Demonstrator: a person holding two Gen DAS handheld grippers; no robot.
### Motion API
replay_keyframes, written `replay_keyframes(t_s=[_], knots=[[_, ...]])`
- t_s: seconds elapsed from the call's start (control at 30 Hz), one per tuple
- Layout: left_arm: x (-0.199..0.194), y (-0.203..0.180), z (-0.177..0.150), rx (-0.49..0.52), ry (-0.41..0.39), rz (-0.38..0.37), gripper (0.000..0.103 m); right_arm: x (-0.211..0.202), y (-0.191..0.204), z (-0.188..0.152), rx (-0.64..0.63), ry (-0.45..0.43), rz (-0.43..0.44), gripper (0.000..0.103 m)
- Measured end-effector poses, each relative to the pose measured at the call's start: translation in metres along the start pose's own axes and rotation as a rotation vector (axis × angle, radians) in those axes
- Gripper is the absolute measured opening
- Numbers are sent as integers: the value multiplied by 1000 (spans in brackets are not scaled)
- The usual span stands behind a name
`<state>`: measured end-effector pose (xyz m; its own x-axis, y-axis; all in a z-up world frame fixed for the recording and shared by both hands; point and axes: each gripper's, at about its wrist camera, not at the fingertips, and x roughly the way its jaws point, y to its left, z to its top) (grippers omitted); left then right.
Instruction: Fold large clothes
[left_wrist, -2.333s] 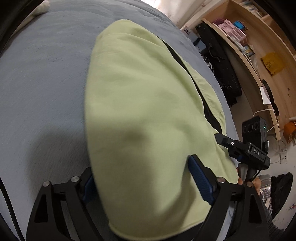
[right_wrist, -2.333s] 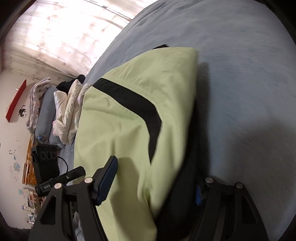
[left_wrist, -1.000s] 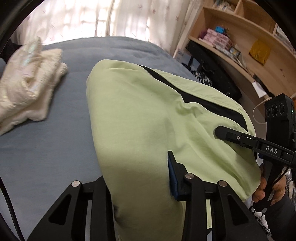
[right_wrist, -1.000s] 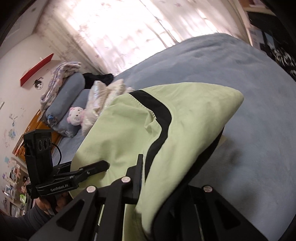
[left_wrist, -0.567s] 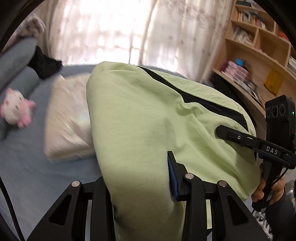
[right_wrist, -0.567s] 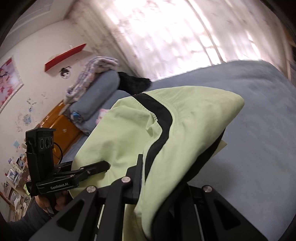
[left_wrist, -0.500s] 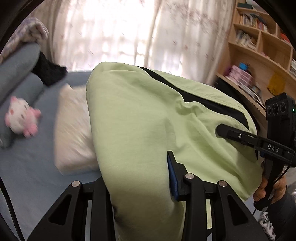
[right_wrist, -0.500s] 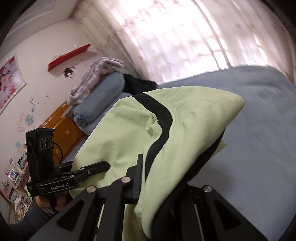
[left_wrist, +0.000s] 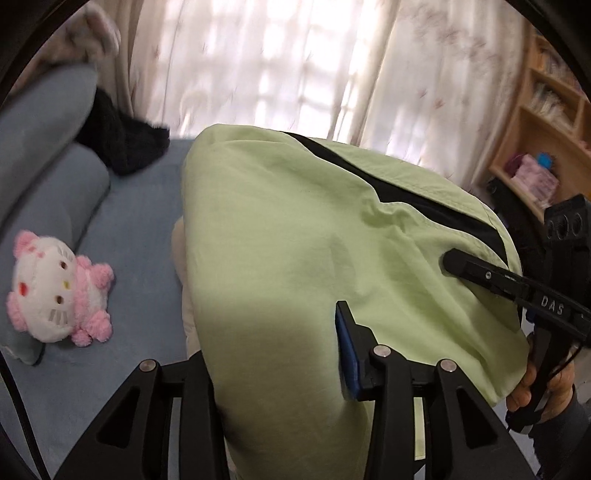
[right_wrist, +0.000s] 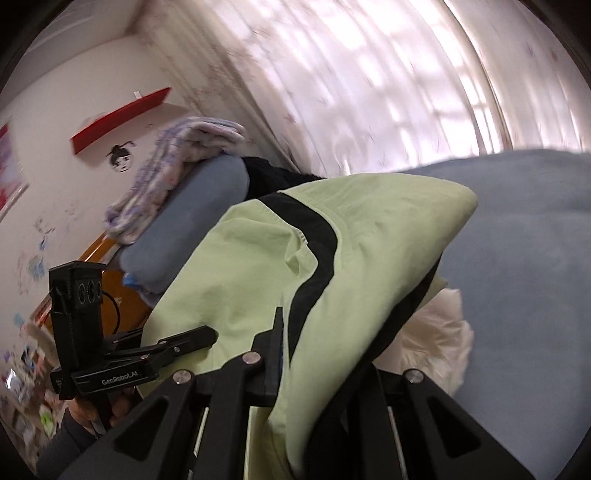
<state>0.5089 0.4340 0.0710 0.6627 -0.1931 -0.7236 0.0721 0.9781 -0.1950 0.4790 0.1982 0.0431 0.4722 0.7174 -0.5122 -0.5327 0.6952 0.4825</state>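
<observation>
Light-green cotton garment with a black stripe (left_wrist: 295, 258) already folded into a bundle, carried off the blue bed (right_wrist: 524, 229). Right gripper (right_wrist: 317, 362) pinching it tight; left gripper (left_wrist: 273, 354) fingers easing apart, cloth between them. Left: set down on cream folded pile (right_wrist: 436, 332).

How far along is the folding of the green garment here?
Done: the green garment is already a compact folded bundle. In hand: both grippers, left gripper and right gripper, carry it above the blue bed, over a white garment. Left: setting it down.
</observation>
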Motion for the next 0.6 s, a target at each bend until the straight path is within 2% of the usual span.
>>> replay_keyframes(t_s=[0.07, 0.1, 0.13, 0.2, 0.27, 0.4, 0.6], knots=[[44, 14, -2, -2, 63, 31, 43, 33, -25, -12, 55, 30, -13, 10], [62, 20, -6, -10, 77, 57, 49, 44, -39, -21, 85, 35, -20, 10], [71, 26, -8, -28, 74, 71, 53, 50, -49, -26, 109, 33, -24, 11], [84, 41, -15, -102, 39, 50, 69, 64, -79, -37, 182, 28, -2, 14], [94, 57, -17, -174, 16, 43, 75, 72, -97, -44, 231, 25, 29, 17], [106, 52, -23, -142, -12, 86, 81, 80, -106, -54, 235, 0, 37, 19], [110, 58, -34, -162, -32, 117, 87, 87, -113, -58, 261, 15, 40, 24]])
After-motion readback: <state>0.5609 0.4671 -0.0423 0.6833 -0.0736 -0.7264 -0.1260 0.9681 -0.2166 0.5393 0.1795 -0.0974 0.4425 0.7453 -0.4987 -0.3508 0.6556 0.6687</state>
